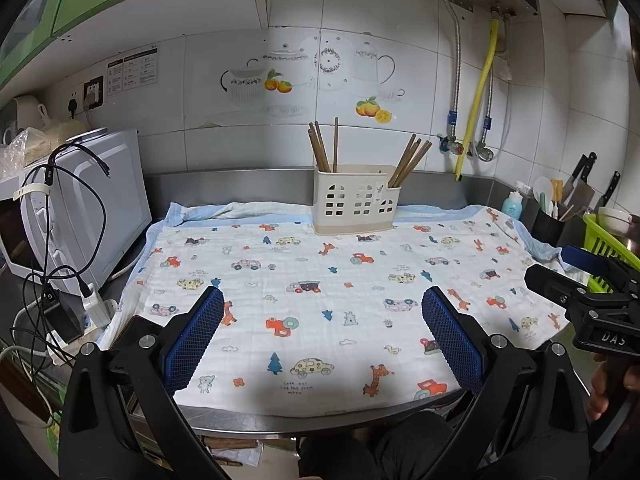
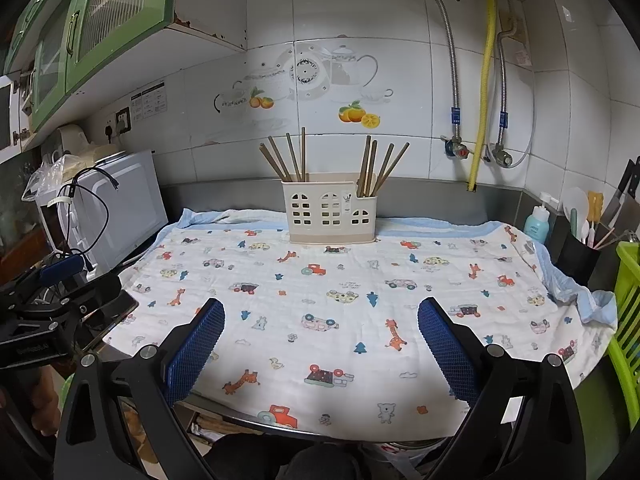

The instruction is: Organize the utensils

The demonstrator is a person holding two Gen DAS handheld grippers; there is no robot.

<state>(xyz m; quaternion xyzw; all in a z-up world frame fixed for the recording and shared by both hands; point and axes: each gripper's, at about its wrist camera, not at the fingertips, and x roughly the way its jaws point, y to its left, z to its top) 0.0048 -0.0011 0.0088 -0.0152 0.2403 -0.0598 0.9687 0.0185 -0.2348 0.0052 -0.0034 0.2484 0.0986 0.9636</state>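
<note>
1. Two bundles of wooden chopsticks stand in the cream utensil holder [image 1: 356,204]: we count about four in its left compartment [image 2: 286,158] and about four in its lower right compartment [image 2: 380,166], all leaning outward; the middle section looks empty from here.
2. We see the utensil holder upright at the back edge of the printed cloth [image 1: 320,300], close against the steel backsplash.
3. To the right of the utensil holder, off the cloth, a black cup [image 2: 578,256] holds spatulas and small tools, with a teal bottle [image 2: 537,222] just beside it and a green basket [image 2: 628,320] nearer us.
4. To the left of the utensil holder sits a white microwave [image 1: 80,208] draped with cables.
5. Our left gripper [image 1: 322,312] hovers over the cloth's near part, well short of the utensil holder, jaws spread wide and gripping nothing.
6. Our right gripper [image 2: 320,320] hangs likewise in front of the utensil holder, blue pads [image 2: 192,348] parted and empty.
7. Each gripper shows at the edge of the other's view, side by side.
</note>
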